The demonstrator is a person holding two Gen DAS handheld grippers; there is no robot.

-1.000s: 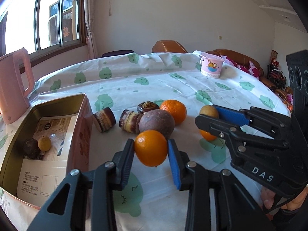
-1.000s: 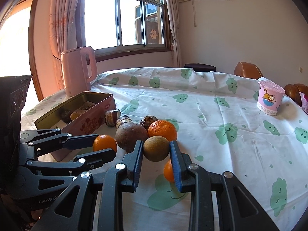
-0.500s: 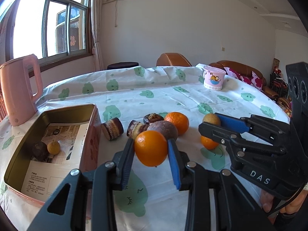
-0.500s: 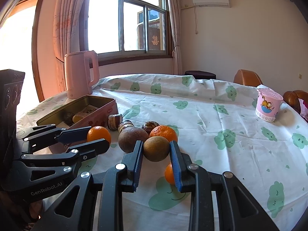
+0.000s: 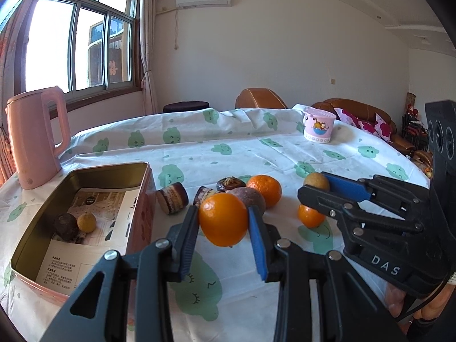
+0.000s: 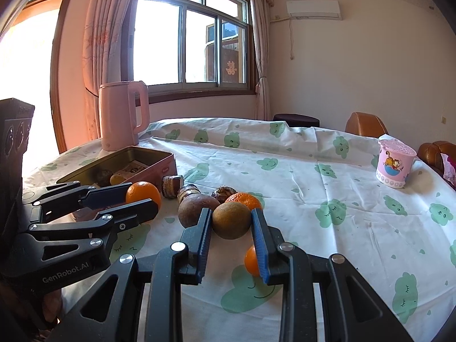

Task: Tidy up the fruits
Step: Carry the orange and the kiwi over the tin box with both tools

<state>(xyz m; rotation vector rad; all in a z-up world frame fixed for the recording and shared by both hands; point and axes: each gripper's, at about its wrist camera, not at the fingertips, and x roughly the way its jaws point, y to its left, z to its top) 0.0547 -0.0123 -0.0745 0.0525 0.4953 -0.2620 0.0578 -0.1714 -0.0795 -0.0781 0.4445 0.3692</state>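
Observation:
My left gripper (image 5: 223, 219) is shut on an orange (image 5: 223, 219), held above the tablecloth just right of the open tin box (image 5: 139, 168). My right gripper (image 6: 231, 221) is shut on a brownish-green round fruit (image 6: 231, 220), also lifted. In the left wrist view that fruit (image 5: 315, 181) shows at the tip of the right gripper (image 5: 316, 188). On the cloth lie a purple-brown fruit (image 6: 193, 206), another orange (image 5: 265, 189), a small orange (image 5: 310, 216), and some dark striped pieces (image 5: 172, 198). Inside the tin sit a dark fruit (image 5: 66, 226) and a small yellow one (image 5: 87, 222).
A pink kettle (image 5: 35, 136) stands at the far left behind the tin. A pink cartoon cup (image 5: 318, 128) sits at the back right of the table (image 5: 199, 148). Chairs and a sofa stand beyond the far edge. A hand (image 5: 433, 310) shows at lower right.
Both grippers have tilted up and lifted slightly with their fruits, so more wall and window shows. The fruits on the cloth have stayed where they were.

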